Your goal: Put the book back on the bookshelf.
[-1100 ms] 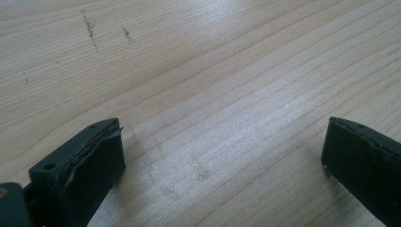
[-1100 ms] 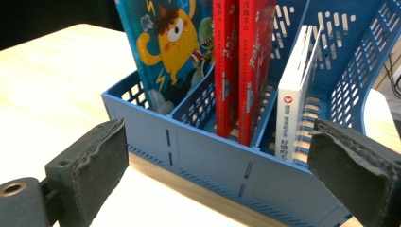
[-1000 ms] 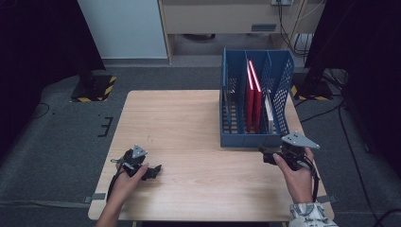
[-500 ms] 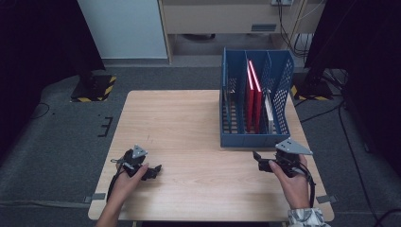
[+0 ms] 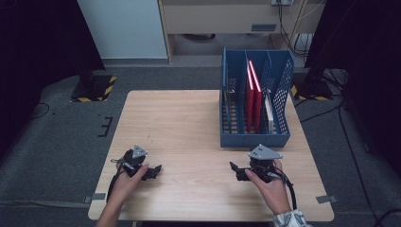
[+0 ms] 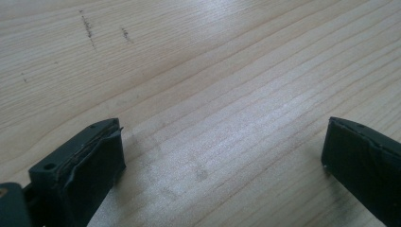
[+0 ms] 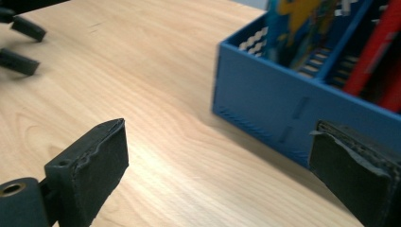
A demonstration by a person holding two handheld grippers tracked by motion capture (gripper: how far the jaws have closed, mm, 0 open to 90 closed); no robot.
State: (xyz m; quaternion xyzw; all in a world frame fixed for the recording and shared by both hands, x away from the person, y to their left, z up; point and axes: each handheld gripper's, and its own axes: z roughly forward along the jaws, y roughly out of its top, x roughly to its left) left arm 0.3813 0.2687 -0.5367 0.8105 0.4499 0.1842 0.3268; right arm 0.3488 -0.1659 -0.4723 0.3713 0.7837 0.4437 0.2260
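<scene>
Blue slotted file rack upright at table's far right, two red books standing in its middle compartments

Lab (cables, taped floor).

Floor: grey carpet, dim around the edges.
Surface: pale wood grain, lit from above.
Back wall: a white panel beside a beige cabinet.
Corners: black stands on yellow-black striped bases.
Right: cables trailing down.
</scene>
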